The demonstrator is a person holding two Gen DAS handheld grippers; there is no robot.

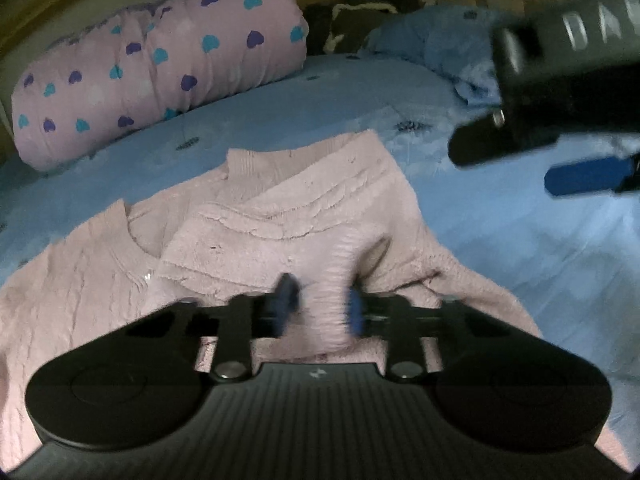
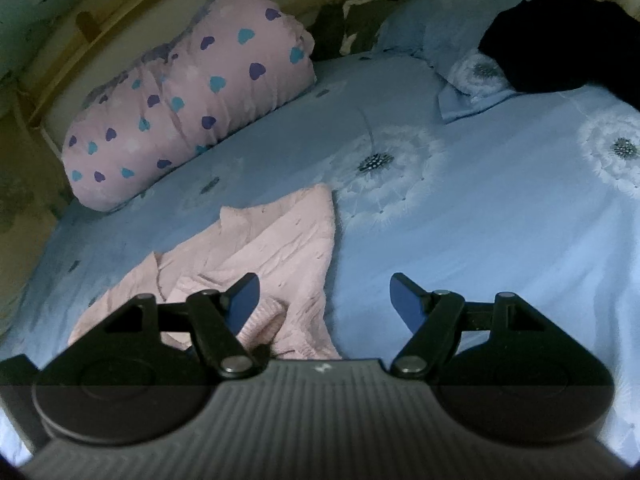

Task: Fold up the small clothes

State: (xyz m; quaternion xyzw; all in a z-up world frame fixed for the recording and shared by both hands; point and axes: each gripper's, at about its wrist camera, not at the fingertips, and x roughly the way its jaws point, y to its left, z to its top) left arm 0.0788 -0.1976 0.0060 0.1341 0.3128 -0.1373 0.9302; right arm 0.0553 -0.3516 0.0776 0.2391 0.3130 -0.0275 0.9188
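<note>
A small pink knit sweater lies on the blue bed sheet, one sleeve folded across its body. My left gripper is shut on a pink sleeve cuff held between its blue pads, just above the sweater. My right gripper is open and empty, above the sheet at the sweater's right edge. The right gripper also shows in the left wrist view, up to the right of the sweater.
A pink pillow with purple and teal hearts lies at the back left. A blue pillow with a black garment on it sits at the back right. Dark bundled fabric lies between them by the wooden headboard.
</note>
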